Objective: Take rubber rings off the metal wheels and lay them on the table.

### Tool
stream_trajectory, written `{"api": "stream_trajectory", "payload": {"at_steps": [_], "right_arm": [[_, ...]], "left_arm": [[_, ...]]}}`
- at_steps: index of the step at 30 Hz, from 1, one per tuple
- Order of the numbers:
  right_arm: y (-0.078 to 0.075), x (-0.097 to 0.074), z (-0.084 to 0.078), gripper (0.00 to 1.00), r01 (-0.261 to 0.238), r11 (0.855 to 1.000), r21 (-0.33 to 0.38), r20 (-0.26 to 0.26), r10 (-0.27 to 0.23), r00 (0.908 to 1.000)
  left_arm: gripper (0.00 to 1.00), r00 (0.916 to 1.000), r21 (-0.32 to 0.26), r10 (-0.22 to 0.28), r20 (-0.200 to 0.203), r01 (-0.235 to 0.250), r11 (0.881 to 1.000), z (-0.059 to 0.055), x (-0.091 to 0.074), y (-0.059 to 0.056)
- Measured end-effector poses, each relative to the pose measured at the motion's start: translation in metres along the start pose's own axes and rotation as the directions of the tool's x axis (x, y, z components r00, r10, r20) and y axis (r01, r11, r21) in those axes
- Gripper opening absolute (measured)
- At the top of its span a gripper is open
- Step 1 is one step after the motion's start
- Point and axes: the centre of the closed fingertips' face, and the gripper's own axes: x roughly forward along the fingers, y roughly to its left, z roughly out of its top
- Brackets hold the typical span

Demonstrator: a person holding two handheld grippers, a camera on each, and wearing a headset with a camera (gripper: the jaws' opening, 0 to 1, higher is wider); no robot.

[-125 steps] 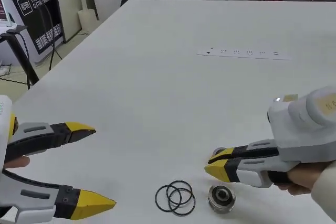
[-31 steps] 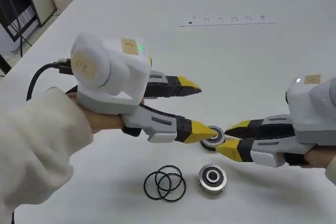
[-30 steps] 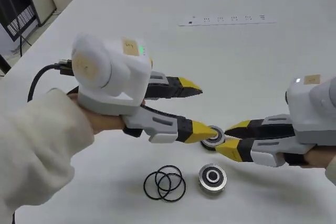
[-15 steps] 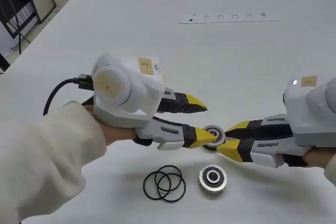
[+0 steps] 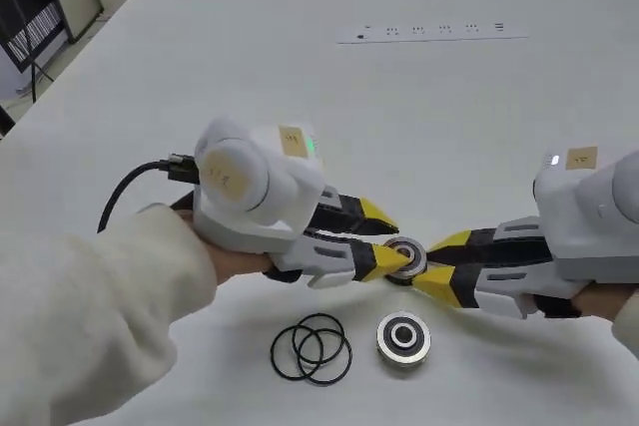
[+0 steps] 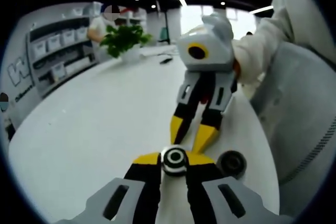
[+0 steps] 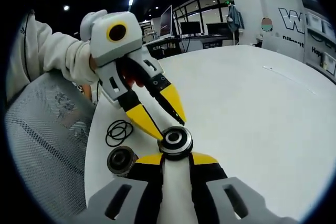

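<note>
A small metal wheel (image 5: 404, 257) with a dark band round its rim hangs above the white table (image 5: 300, 97), and my right gripper (image 5: 424, 261) is shut on it. In the right gripper view the wheel (image 7: 176, 141) sits at my jaw tips. My left gripper (image 5: 389, 239) faces it from the left, open, with its lower tip against the wheel's edge and its upper tip just above. The left gripper view puts the wheel (image 6: 174, 161) between my own yellow tips. Below on the table lie a second wheel (image 5: 403, 337) and a few loose black rubber rings (image 5: 311, 348).
A white power strip (image 5: 431, 34) lies across the far side of the table. A black cable (image 5: 130, 197) trails from the left gripper's housing. The table's left edge runs past a dark barcode sign (image 5: 25, 17).
The left gripper came in from the table's left to meet the wheel held by the right gripper, and its jaws have narrowed around the wheel's edge. The right gripper has stayed nearly still.
</note>
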Motion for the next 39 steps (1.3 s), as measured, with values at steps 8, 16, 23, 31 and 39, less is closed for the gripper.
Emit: {"api": "stream_trajectory", "payload": {"at_steps": [8,16,23,31,39], "right_arm": [[-0.0003,-0.0003,0.0000,0.15,0.004,1.000,-0.009,-0.001,-0.004,1.0000],[-0.0004,-0.0007,-0.0005,0.14,0.007,1.000,-0.014,-0.002,-0.007,1.0000],[-0.0013,-0.0013,-0.0019,0.11,0.007,1.000,-0.009,-0.006,-0.007,1.0000],[-0.0039,-0.0025,-0.0021,0.02,0.018,1.000,-0.006,0.002,-0.018,0.9998],[-0.0069,-0.0032,-0.0013,0.00,0.034,0.996,0.087,0.026,-0.037,0.9990]], "left_arm": [[0.16,1.0000,-0.024,-0.009,0.004,0.009,1.000,-0.0043,0.0017,-0.0018],[0.14,0.9998,-0.044,-0.008,0.016,0.009,0.999,-0.0044,0.0015,-0.0031],[0.14,0.9995,-0.055,-0.008,0.029,0.009,0.998,-0.0038,0.0023,-0.0031],[0.14,0.9994,-0.052,-0.009,0.033,0.011,0.999,-0.0039,0.0023,-0.0028],[0.13,0.9995,-0.031,-0.005,0.031,0.006,0.999,-0.0041,0.0027,-0.0026]]}}
